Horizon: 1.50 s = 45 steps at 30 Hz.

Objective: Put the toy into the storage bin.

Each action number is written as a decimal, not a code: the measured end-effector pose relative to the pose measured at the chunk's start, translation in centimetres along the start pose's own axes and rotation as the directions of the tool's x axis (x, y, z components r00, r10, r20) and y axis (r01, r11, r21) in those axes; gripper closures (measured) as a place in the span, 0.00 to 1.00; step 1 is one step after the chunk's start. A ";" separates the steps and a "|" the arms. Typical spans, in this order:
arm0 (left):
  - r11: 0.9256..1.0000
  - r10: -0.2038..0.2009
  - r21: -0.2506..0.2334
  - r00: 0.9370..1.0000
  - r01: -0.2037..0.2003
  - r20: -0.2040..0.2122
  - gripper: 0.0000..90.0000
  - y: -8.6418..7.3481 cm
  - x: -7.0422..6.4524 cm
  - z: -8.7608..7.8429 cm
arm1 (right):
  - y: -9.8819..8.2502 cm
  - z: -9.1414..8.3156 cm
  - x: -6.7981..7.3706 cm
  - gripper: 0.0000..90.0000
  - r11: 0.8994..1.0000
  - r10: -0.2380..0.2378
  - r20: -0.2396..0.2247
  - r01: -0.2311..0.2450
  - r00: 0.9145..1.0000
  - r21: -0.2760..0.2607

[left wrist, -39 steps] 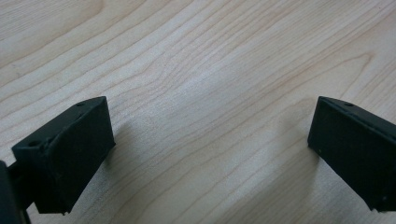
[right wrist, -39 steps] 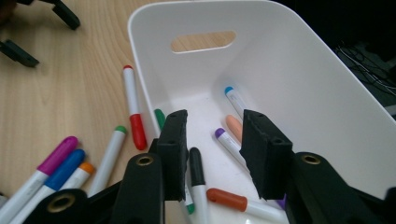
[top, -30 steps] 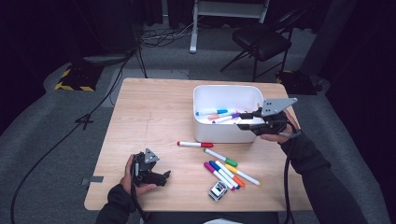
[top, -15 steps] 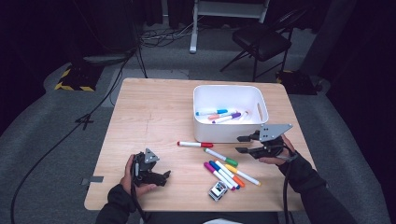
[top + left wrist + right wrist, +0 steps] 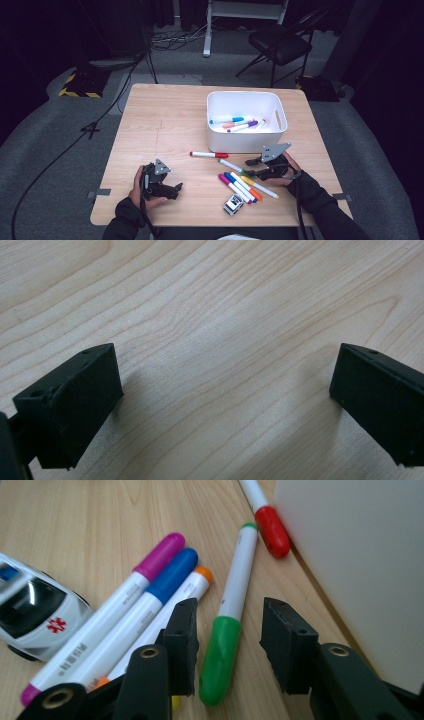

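Observation:
A green-capped marker [image 5: 231, 615] lies on the wooden table [image 5: 170, 125] just in front of the white bin [image 5: 246, 142]. My right gripper [image 5: 230, 630] is low over it, with one jaw on each side of its green cap and a gap to both pads, so it is open. In the high view the right gripper [image 5: 251, 168] sits at the near end of the green marker [image 5: 231, 165]. My left gripper [image 5: 175, 189] rests open at the table's front left, with bare wood between its jaws [image 5: 225, 390].
A red-capped marker [image 5: 208, 155] lies left of the bin. Pink, blue, orange and yellow markers [image 5: 240, 185] lie bunched by a toy ambulance [image 5: 233, 204]. Several markers lie inside the bin. The bin wall [image 5: 360, 555] stands close beside the right jaw.
My right gripper has come down from over the bin to the table and now straddles the green marker. The left gripper has stayed put.

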State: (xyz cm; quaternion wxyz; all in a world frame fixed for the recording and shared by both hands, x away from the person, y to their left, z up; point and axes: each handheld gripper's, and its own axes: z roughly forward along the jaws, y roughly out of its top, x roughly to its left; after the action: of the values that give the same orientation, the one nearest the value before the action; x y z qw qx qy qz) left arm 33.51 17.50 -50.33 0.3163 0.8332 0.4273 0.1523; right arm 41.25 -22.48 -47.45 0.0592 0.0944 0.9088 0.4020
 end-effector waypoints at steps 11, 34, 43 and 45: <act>1.000 -0.001 0.000 1.000 0.001 0.001 0.01 0.0 0.0 0.0 | -1.9 1.1 -0.6 0.79 0.999 0.021 -0.014 -0.021 1.000 0.032; 1.000 0.002 0.001 1.000 -0.002 -0.005 0.01 0.0 0.0 0.0 | -0.4 -3.6 -0.2 0.84 0.996 -0.074 0.029 0.076 0.997 -0.051; 1.000 0.002 0.001 1.000 -0.002 -0.004 0.01 0.0 0.0 0.0 | 1.6 -7.2 0.3 0.84 0.987 -0.147 0.047 0.150 0.988 -0.063; 1.000 0.002 0.000 1.000 -0.002 -0.004 0.01 0.0 0.0 0.0 | 2.1 -7.9 0.3 0.84 0.984 -0.164 0.052 0.167 0.985 -0.067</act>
State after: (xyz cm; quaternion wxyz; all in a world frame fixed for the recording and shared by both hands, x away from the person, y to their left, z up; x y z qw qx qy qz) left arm 33.51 17.52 -50.30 0.3151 0.8333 0.4273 0.1542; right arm 39.73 -26.72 -40.59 0.1170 0.0256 0.8970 0.4256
